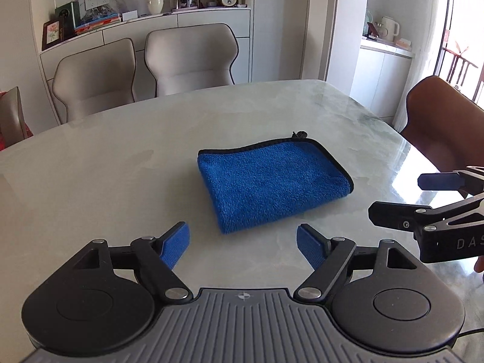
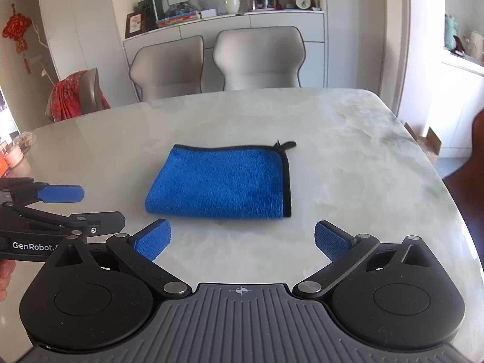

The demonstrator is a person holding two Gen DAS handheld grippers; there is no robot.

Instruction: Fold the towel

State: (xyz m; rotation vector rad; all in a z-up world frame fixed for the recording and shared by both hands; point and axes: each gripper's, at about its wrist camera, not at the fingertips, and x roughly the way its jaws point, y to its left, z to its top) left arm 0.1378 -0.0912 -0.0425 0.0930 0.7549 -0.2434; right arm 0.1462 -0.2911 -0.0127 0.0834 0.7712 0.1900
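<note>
Marble-patterned and glossy, the counter (image 1: 90, 163) fills both views, with pale chairs (image 1: 187, 57) and a shelf of ornaments behind it. Nearest the lens, the left tool (image 1: 243, 243) has its blue pads spread wide with nothing between them, hanging above bare counter just short of the towel (image 1: 272, 184). The right tool (image 2: 242, 242) is likewise spread and empty, and each one shows at the edge of the other's view, so the two sit close side by side on the near side of the cloth. The towel lies flat near the middle of the counter as a compact blue rectangle, black-bound edges along the far and right sides, a small loop tag (image 2: 286, 144) at the far right corner, and a rounded fold facing the tools. Judging from that, the fold looks finished or nearly so, and the step in hand is letting go cleanly. To do that well, keep both tools wide and clear of the nap so no pad snags a layer. If another fold is wanted, pinch both near corners together through all layers, and carry them over evenly.
</note>
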